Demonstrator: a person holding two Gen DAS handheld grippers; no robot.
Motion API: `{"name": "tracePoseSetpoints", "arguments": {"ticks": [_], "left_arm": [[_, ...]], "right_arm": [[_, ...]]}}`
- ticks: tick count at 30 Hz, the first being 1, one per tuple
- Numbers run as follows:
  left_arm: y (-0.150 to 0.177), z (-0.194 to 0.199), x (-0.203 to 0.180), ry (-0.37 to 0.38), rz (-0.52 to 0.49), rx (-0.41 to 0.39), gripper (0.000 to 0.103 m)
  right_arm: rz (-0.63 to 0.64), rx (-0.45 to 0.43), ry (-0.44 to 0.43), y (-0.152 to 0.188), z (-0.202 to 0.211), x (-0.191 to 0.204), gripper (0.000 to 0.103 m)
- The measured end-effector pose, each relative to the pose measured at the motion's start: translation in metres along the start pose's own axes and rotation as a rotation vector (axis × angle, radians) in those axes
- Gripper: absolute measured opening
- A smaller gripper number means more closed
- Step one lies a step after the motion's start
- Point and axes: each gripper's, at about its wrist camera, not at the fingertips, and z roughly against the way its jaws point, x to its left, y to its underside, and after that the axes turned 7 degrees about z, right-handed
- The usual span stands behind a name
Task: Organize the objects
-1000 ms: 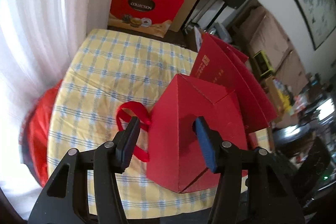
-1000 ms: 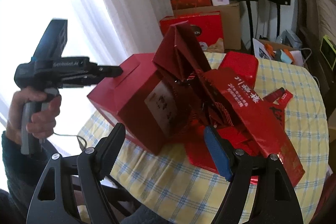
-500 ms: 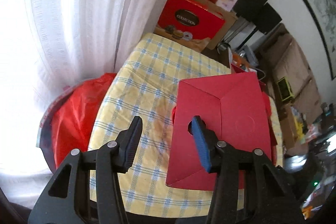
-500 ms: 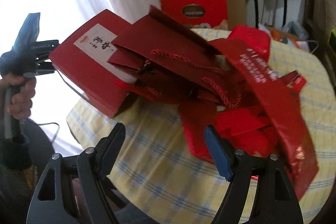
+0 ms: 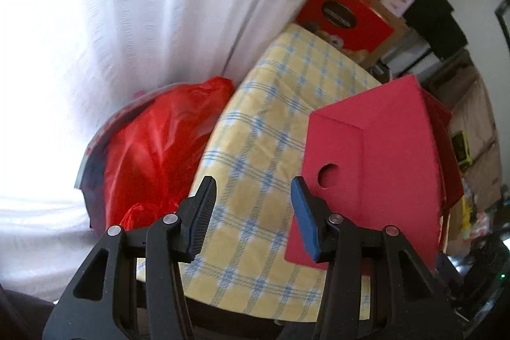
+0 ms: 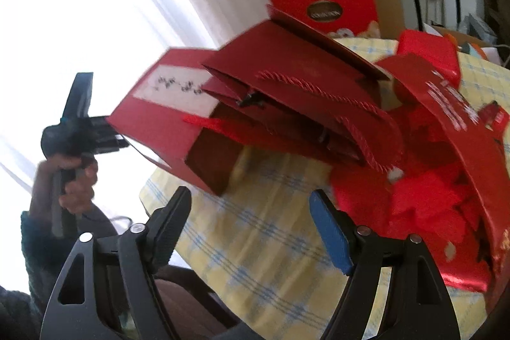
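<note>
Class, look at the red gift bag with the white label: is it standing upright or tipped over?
Tipped over: the red gift bag lies tilted, its open mouth facing sideways and its rope handle spilling out.

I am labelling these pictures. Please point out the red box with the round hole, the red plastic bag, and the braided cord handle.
red box (image 5: 395,155): left wrist view, its flat side.
red plastic bag (image 5: 153,148): left wrist view, its middle.
braided cord handle (image 6: 357,113): right wrist view, its rope.

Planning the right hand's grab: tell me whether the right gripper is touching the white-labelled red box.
Apart. The right wrist view shows tablecloth between the right gripper and the white-labelled red box beyond it; its jaws are closing with nothing between them.
</note>
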Motion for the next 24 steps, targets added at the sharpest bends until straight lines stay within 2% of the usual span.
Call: {"name": "tracePoseSetpoints", "arguments": {"ticks": [1,2,4,7,9,11,13,14,17,20,23,24], "left_arm": [[-0.001,0.006,0.003,-0.003,0.015,-0.026,0.044],[-0.002,0.010,0.004,0.000,0.025,-0.049,0.044],[-0.006,0.016,0.005,0.021,0.034,-0.088,0.045],[-0.007,0.010,0.004,0.010,0.036,-0.085,0.045],[-0.007,0.007,0.006,0.049,0.052,-0.085,0.046],[-0.007,0.006,0.007,0.038,0.051,-0.088,0.046],[-0.008,0.002,0.007,0.015,0.040,-0.084,0.045],[-0.007,0.002,0.008,0.014,0.045,-0.083,0.045],[-0.005,0.001,0.009,0.017,0.052,-0.069,0.045],[0.000,0.011,0.003,-0.012,0.032,-0.082,0.045],[0.004,0.033,-0.013,0.016,-0.013,-0.140,0.047],[0.007,0.042,-0.022,-0.004,-0.039,-0.164,0.047]], "right_arm": [[0.008,-0.003,-0.005,-0.004,-0.005,0.000,0.056],[0.014,-0.002,-0.009,-0.007,-0.010,-0.001,0.041],[0.016,0.005,-0.003,-0.009,-0.018,0.001,0.033],[0.011,0.002,-0.011,-0.017,-0.033,0.001,0.031],[0.017,-0.004,-0.034,-0.020,-0.040,0.006,0.031],[0.027,-0.011,-0.068,-0.021,-0.045,0.013,0.030],[0.046,-0.034,-0.100,-0.022,-0.045,0.022,0.028],[0.065,-0.050,-0.091,-0.022,-0.042,0.027,0.025],[0.086,-0.091,-0.097,-0.026,-0.034,0.030,0.024],[0.073,-0.111,-0.052,-0.032,-0.032,0.023,0.024],[0.119,-0.095,0.040,-0.037,-0.038,0.022,0.024],[0.127,-0.096,0.059,-0.036,-0.038,0.022,0.024]]}}
